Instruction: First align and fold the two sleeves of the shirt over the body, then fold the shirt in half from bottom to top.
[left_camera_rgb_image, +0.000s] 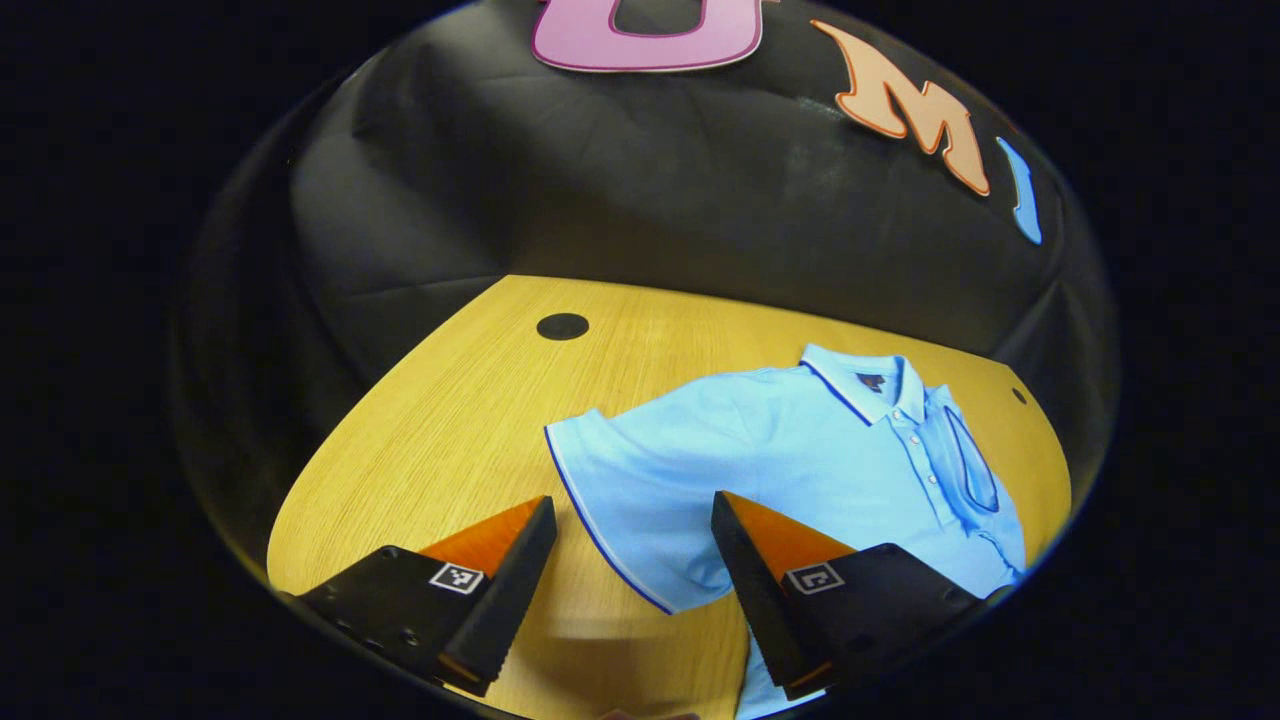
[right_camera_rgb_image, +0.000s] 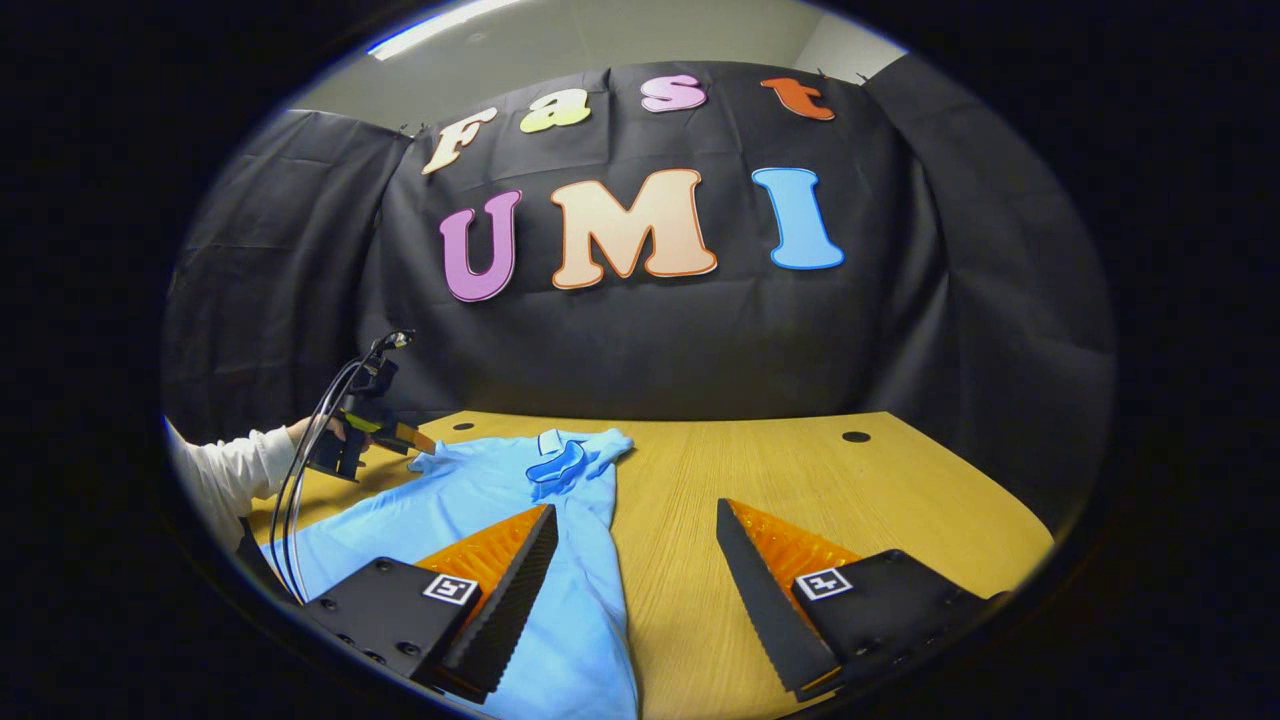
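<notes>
The light blue polo shirt (left_camera_rgb_image: 790, 450) lies flat on the wooden table (left_camera_rgb_image: 450, 420), 1 sleeve (right_camera_rgb_image: 575, 455) already folded over. Left gripper (left_camera_rgb_image: 634, 515) and right gripper (right_camera_rgb_image: 636, 520) both gape empty.

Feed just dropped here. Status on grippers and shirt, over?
Left gripper open over the near sleeve; right gripper open, empty. Shirt on table, far sleeve already folded over. Nothing blocking.

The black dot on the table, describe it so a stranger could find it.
Start at the wooden table under the blue polo shirt. Beyond the shirt's spread sleeve, toward the black cloth wall, sits a black dot, a flat dark oval on bare wood.
</notes>
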